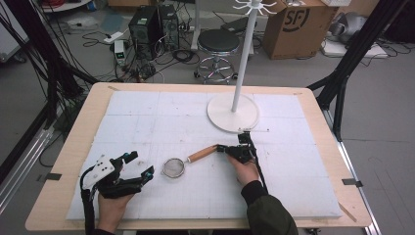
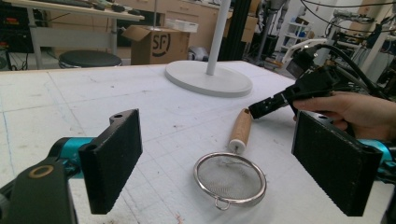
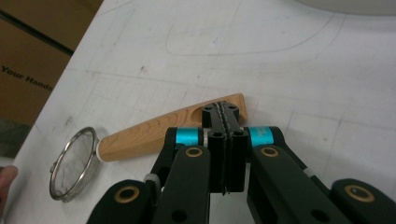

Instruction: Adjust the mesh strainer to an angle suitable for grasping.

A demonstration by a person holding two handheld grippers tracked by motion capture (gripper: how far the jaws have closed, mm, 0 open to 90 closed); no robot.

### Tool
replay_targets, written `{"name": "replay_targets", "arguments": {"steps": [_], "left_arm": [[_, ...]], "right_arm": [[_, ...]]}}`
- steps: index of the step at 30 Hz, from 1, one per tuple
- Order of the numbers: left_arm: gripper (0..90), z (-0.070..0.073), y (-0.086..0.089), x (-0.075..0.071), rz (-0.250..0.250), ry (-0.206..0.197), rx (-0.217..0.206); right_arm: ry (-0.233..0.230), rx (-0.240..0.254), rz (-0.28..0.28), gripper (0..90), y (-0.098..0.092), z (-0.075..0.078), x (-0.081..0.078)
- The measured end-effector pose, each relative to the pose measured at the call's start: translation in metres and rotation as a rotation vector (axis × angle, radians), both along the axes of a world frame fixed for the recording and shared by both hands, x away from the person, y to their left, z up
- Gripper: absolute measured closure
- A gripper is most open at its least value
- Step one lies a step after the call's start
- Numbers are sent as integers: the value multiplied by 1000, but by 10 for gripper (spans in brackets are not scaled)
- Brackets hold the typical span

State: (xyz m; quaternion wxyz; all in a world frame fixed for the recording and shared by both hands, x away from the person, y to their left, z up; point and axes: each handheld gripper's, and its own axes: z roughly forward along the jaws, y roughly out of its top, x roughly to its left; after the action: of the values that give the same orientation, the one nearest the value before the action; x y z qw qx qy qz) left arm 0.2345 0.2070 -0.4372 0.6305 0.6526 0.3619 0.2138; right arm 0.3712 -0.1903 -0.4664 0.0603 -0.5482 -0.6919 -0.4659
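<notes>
Black jaw pads of the left gripper [image 2: 219,163] stand wide apart in the foreground of the left gripper view, framing the strainer [image 2: 230,178], which lies flat on the white foam board [image 2: 70,93] at lower centre. Its wooden handle [image 2: 240,128] points up and away toward the right gripper [image 2: 259,108], whose jaws are pressed together with nothing between them. In the right gripper view the closed tips sit over the far end of the handle [image 3: 154,130], at centre frame; whether they touch the wood cannot be told. In the high view the strainer [image 1: 174,168] lies at the middle of the board, the left gripper [image 1: 137,166] just to its left and the right gripper [image 1: 230,149] at the handle's upper-right end, with the white stand base [image 1: 233,113] above.

Likely hazards: closed jaws cannot take hold, so pressing on the handle end would probably slide or pivot the strainer across the smooth board, swinging the mesh bowl toward the left gripper. Downward pressure on the handle tip could also tip the bowl up. If the jaws open late, they may knock the handle aside.
</notes>
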Motion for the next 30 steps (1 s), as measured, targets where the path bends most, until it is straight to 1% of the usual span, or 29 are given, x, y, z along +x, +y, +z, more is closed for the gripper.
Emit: {"name": "replay_targets", "arguments": {"steps": [2, 6, 8, 9, 10, 11, 12, 13, 14, 15, 16, 17, 18, 21, 22, 23, 26, 28, 29, 30], "left_arm": [[166, 0, 0, 0, 0, 0, 0], [166, 0, 0, 0, -1, -3, 2], [166, -1, 2, 0, -4, 3, 2], [167, -1, 3, 0, 1, 4, 2], [167, -1, 4, 0, 3, 5, -1], [167, -1, 4, 0, 7, 3, -8], [167, -1, 5, 0, 7, 3, -3], [166, -1, 5, 0, 11, 4, -4], [167, -1, 5, 0, 13, 4, -3], [166, -1, 5, -1, 14, 3, -1], [166, -1, 4, -1, 16, 3, 0], [166, -1, 4, -1, 15, 1, 3], [166, -1, 4, -1, 14, 1, 7], [166, -1, 2, 0, 6, 2, 11], [166, -1, 2, 1, 4, 3, 17], [166, -1, 1, 2, 5, 2, 14], [166, -2, 1, 4, -1, 5, 11], [166, -2, 0, 6, -4, 7, 17], [166, -2, -1, 7, -6, 9, 21], [166, -3, -2, 8, -7, 12, 17]], "right_arm": [[0, 7, -6, 900, 1, 0, 3], [-3, -2, -1, 900, 4, 1, 6], [-6, 12, -3, 900, 2, 0, 5], [-17, 40, -12, 896, -3, 1, 3], [-17, 40, -12, 896, -3, 1, 3], [-42, 55, -18, 780, -7, 3, -1], [-42, 55, -18, 780, -7, 3, -1], [-42, 67, -6, 720, -9, 3, -3], [-43, 66, -3, 678, -10, 3, -4], [-61, 65, 25, 658, -11, 4, -8], [-61, 65, 25, 658, -11, 4, -8], [-66, 68, 30, 636, -12, 5, -11], [-80, 60, 33, 590, -12, 6, -14], [-99, 49, 50, 458, -15, 9, -24], [-110, 34, 55, 410, -17, 11, -27], [-121, 24, 59, 394, -18, 13, -31], [-163, 26, 64, 346, -29, 18, -40], [-172, 39, 56, 310, -37, 21, -45], [-172, 36, 50, 306, -42, 22, -48], [-188, 28, 42, 302, -46, 23, -50]]}}
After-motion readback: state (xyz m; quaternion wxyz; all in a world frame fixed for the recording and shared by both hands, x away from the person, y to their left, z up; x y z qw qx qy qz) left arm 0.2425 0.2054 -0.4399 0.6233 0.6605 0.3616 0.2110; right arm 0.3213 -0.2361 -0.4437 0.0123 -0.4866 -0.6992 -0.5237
